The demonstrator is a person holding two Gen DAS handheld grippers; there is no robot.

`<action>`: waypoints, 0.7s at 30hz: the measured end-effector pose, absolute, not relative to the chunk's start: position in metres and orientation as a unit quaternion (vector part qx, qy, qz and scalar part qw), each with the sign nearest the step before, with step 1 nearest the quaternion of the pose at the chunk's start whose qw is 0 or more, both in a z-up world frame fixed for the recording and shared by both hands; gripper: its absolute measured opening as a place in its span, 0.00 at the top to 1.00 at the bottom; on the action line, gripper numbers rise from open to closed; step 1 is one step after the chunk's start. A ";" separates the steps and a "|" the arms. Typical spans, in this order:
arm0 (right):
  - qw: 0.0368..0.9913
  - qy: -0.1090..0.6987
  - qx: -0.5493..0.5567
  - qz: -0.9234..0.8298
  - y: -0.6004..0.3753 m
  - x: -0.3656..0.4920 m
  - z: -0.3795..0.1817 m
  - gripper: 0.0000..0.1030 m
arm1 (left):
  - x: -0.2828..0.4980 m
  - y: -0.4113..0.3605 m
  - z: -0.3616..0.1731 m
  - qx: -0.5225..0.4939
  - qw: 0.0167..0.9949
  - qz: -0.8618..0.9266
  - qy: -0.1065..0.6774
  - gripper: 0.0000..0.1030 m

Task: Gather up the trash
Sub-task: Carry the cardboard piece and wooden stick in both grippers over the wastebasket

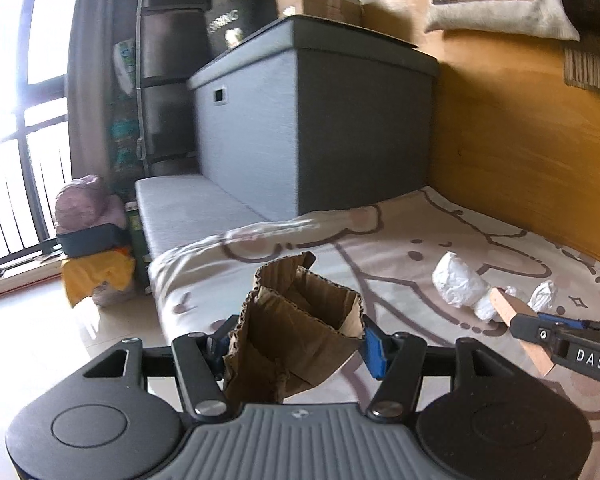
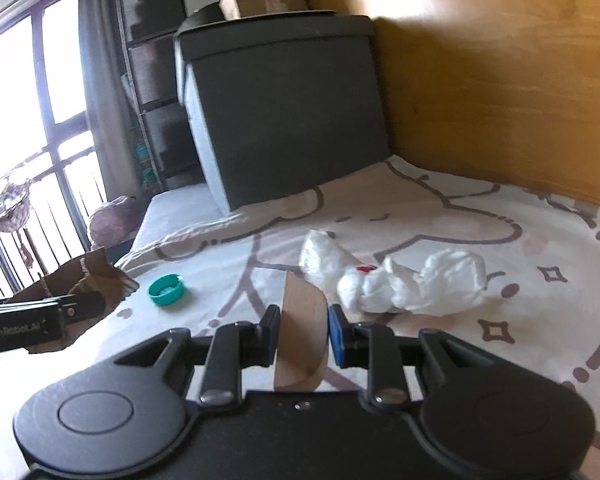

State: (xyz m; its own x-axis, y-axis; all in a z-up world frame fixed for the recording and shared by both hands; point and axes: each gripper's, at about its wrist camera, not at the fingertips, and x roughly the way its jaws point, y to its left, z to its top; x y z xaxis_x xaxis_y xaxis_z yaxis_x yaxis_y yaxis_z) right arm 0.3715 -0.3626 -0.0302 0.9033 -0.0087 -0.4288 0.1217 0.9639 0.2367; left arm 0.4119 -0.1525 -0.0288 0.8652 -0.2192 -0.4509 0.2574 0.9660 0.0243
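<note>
Two handheld tools hover over a bed [image 2: 440, 216] covered by a cream sheet with brown cartoon outlines. The left tool [image 1: 296, 344] is clamped on a crumpled piece of brown corrugated cardboard [image 1: 296, 320], held above the bed's near edge. The right tool [image 2: 302, 340] grips a flat strip of tan card [image 2: 300, 320] standing upright between its pads. On the sheet just beyond the right tool lies a wad of crumpled white plastic [image 2: 400, 280] with a small red spot. A teal bottle cap [image 2: 166, 290] rests on the sheet to its left. A dark grey storage box [image 2: 284, 112] stands at the bed's far end.
</note>
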 end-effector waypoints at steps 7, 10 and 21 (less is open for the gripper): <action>0.972 0.208 0.108 -0.012 -0.340 0.357 -0.018 0.74 | 0.386 -0.122 -0.022 0.035 0.968 -0.098 0.228 0.41; 0.972 0.209 0.105 -0.001 -0.331 0.352 -0.015 0.74 | 0.377 -0.109 -0.020 0.030 0.968 -0.091 0.231 0.41; 0.970 0.222 0.093 0.030 -0.289 0.333 -0.003 0.74 | 0.346 -0.063 -0.021 -0.002 0.970 -0.074 0.233 0.41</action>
